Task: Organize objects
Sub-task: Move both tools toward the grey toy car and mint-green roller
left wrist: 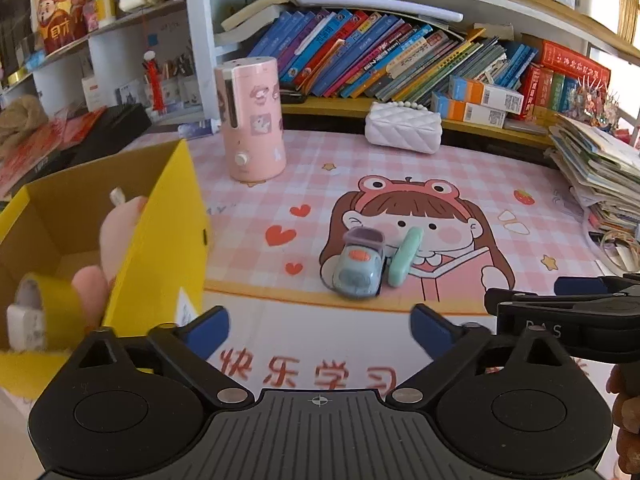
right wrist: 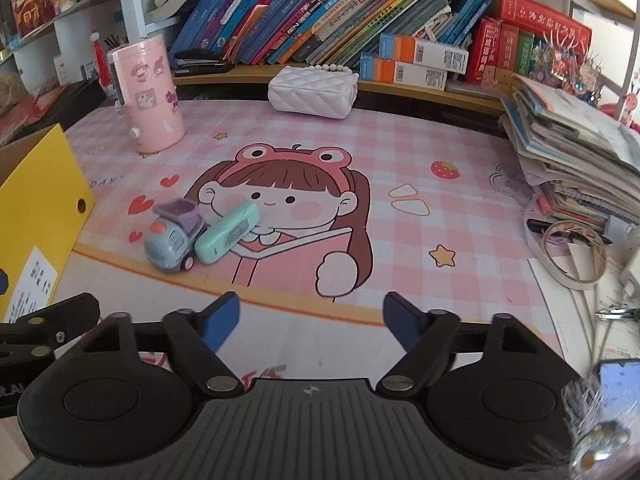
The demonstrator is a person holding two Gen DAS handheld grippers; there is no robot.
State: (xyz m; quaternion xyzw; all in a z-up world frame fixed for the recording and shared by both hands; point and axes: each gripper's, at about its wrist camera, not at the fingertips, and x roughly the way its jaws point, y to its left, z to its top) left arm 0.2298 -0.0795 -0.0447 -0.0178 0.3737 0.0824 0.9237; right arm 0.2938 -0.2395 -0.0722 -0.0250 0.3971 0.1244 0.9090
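both open tongs (left wrist: 320, 328) (right wrist: 311, 320) hover short of toy truck (left wrist: 358, 268).

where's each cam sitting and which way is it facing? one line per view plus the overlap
Left wrist: on the left gripper, angled down and forward over the desk mat toward the bookshelf; own jaws open and empty, yellow box at left, right gripper entering at right edge.
Right wrist: on the right gripper, same downward-forward heading, set further right; own jaws open and empty, left gripper's arm at left edge.
Shared: toy truck touching mint case, pink canister, white quilted bag, book stack.
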